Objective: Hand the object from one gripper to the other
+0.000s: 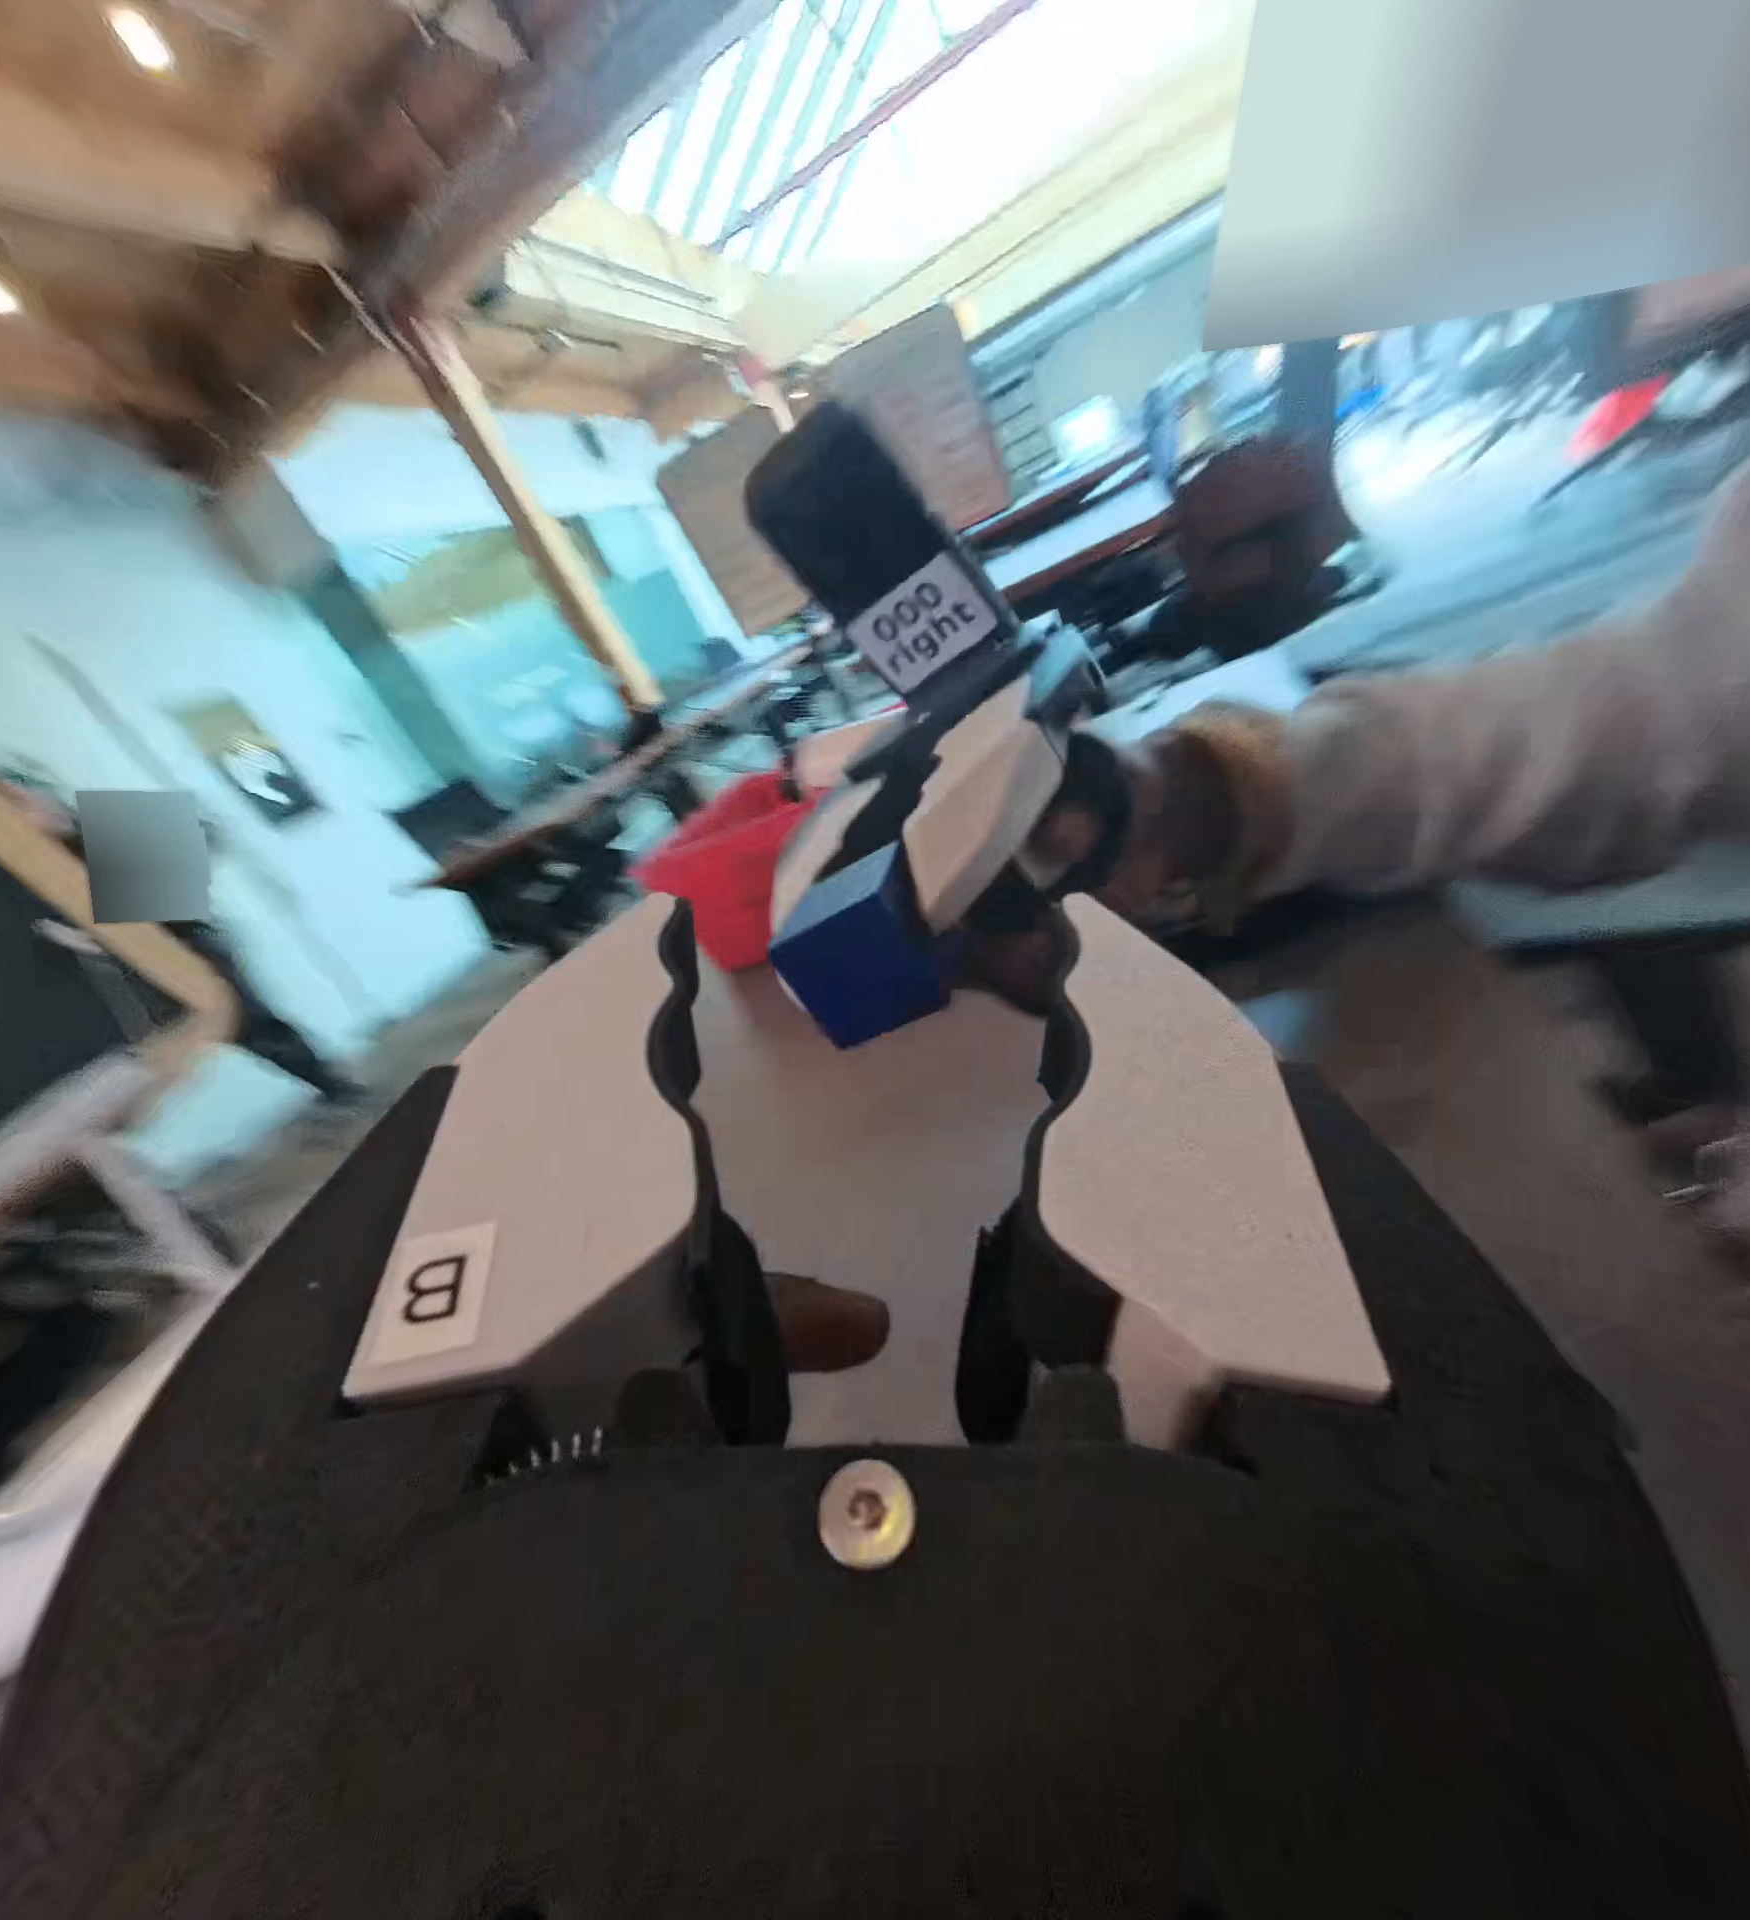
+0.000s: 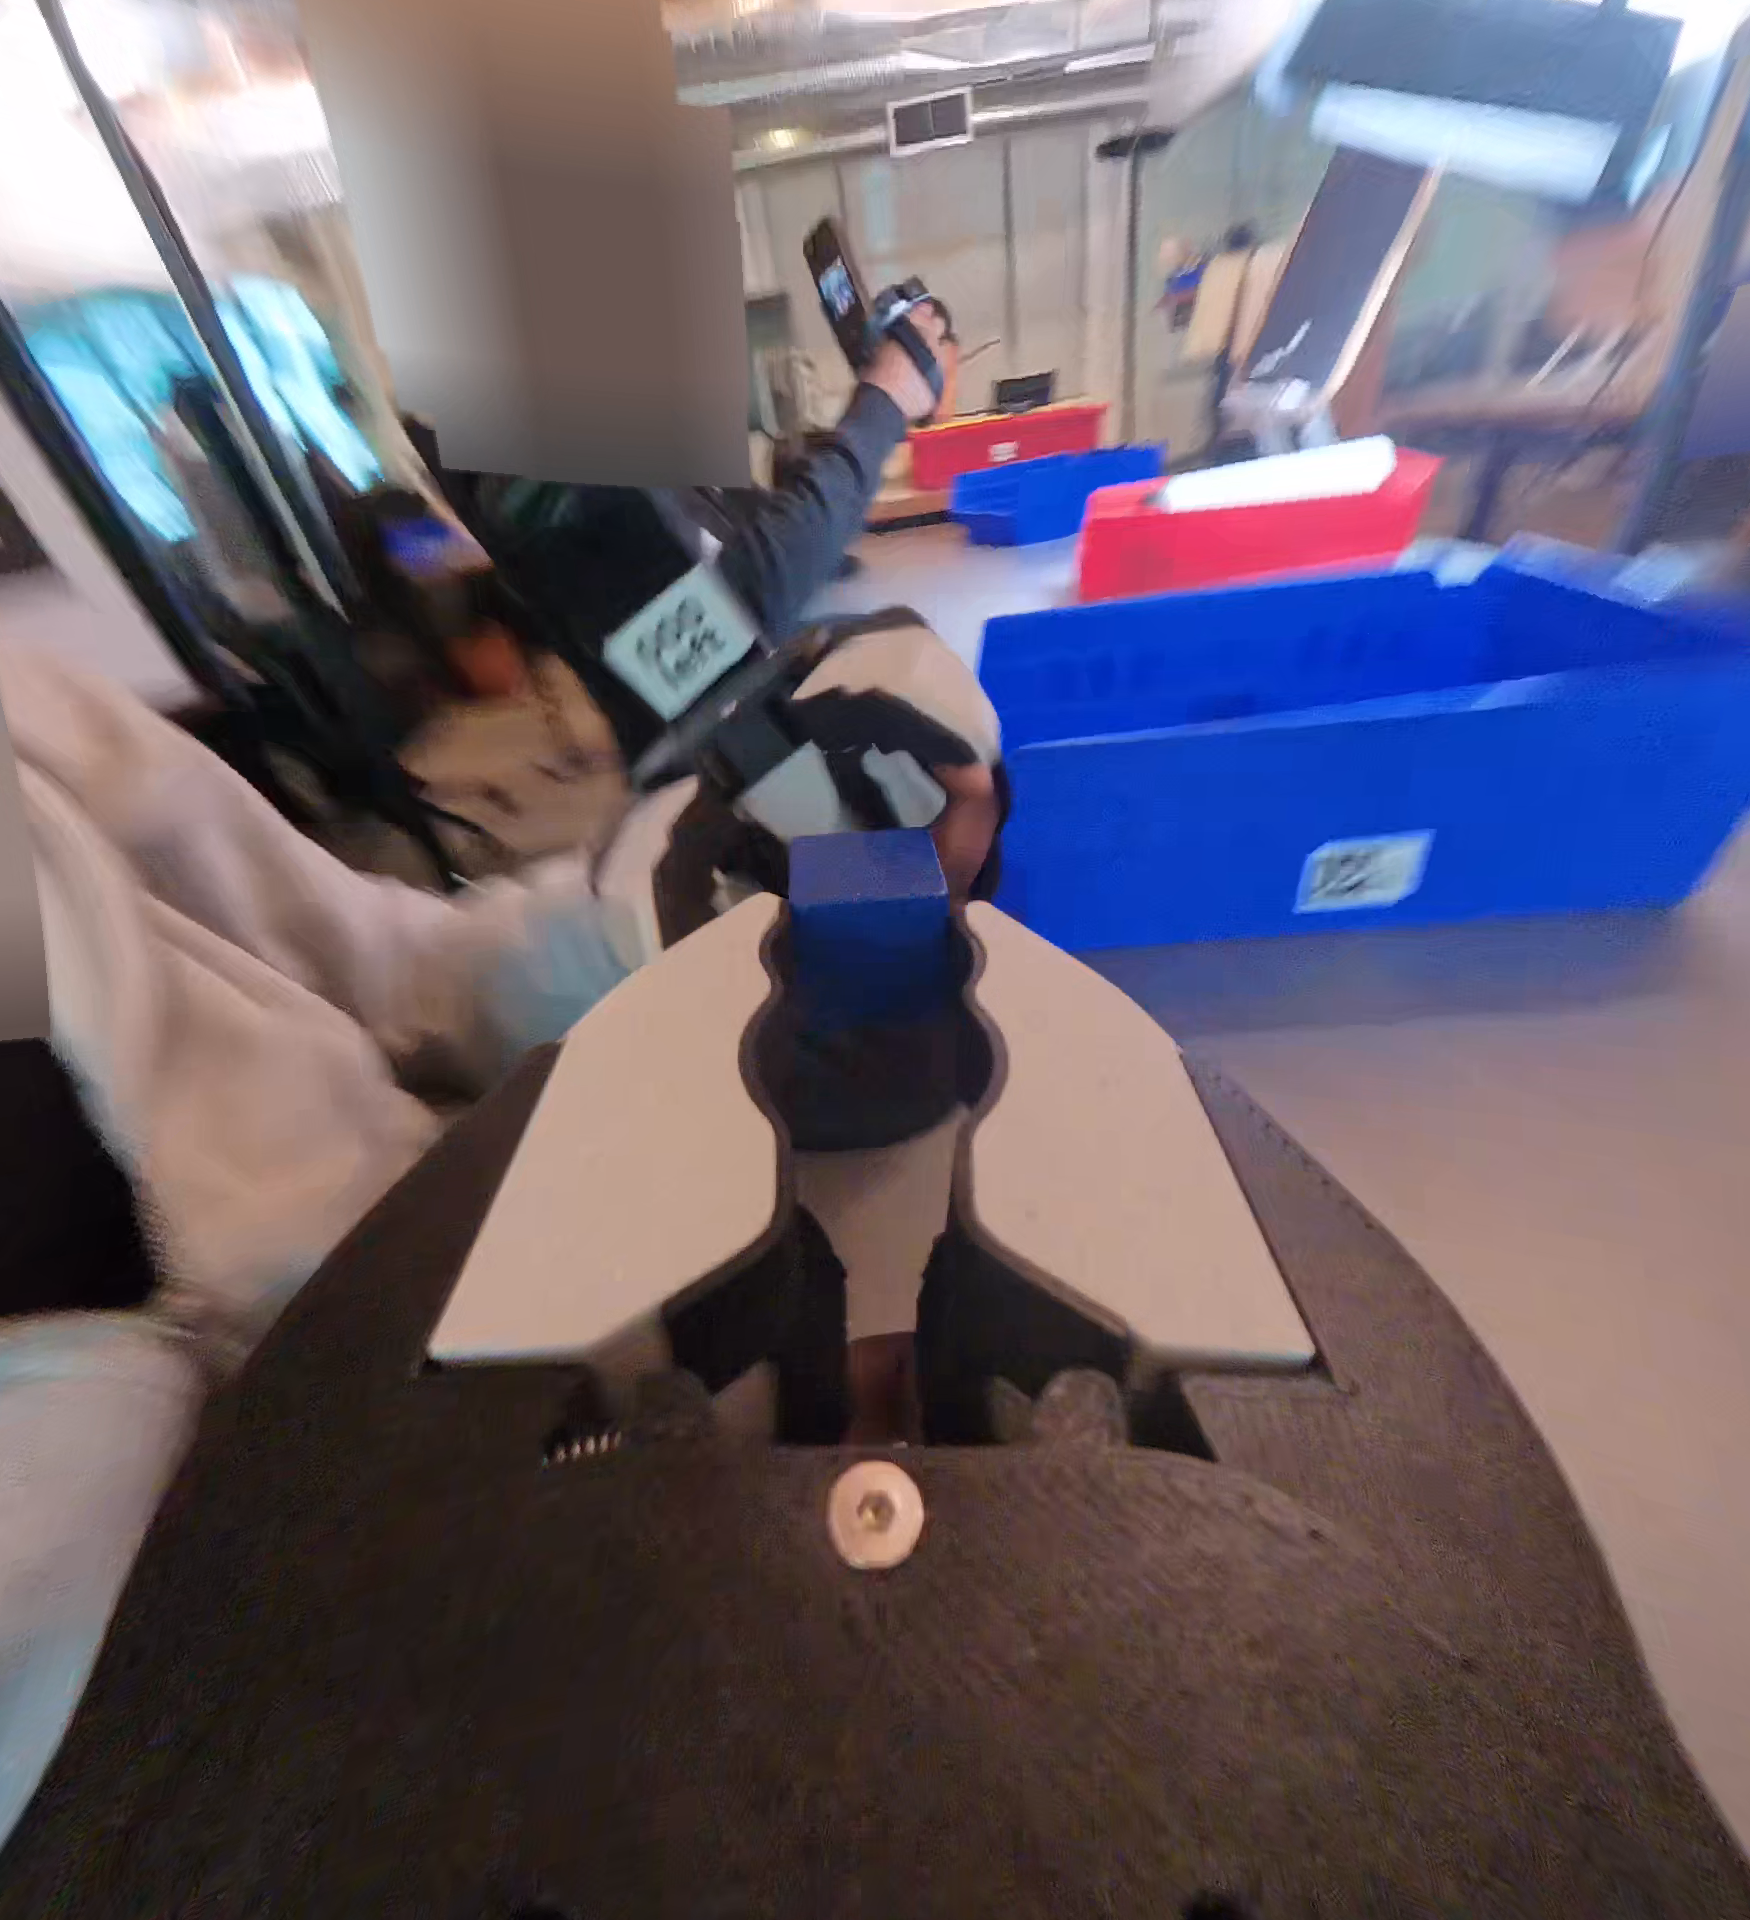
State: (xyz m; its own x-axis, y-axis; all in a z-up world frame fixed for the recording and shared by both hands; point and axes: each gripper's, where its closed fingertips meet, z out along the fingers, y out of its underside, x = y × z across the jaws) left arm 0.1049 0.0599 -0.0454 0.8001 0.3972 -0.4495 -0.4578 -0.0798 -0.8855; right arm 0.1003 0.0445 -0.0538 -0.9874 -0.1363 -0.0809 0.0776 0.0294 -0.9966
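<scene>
Small blue rigid cube, matte painted wood or plastic (image 2: pixel 869 925), clamped between right gripper (image 2: pixel 871 935) fingertips, held in air above grey table (image 2: pixel 1473 1195). Left gripper (image 1: pixel 866 997) fingers apart, empty, near cube. Judged light, stiff, not fragile; flat faces slightly slick. Take exposed opposite faces protruding past right fingertips.

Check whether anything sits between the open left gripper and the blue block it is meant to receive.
Nothing visible does. The blue block is clamped in the right gripper, held in the air just past the left gripper, whose jaws stand wide apart. Only air shows between them.
</scene>
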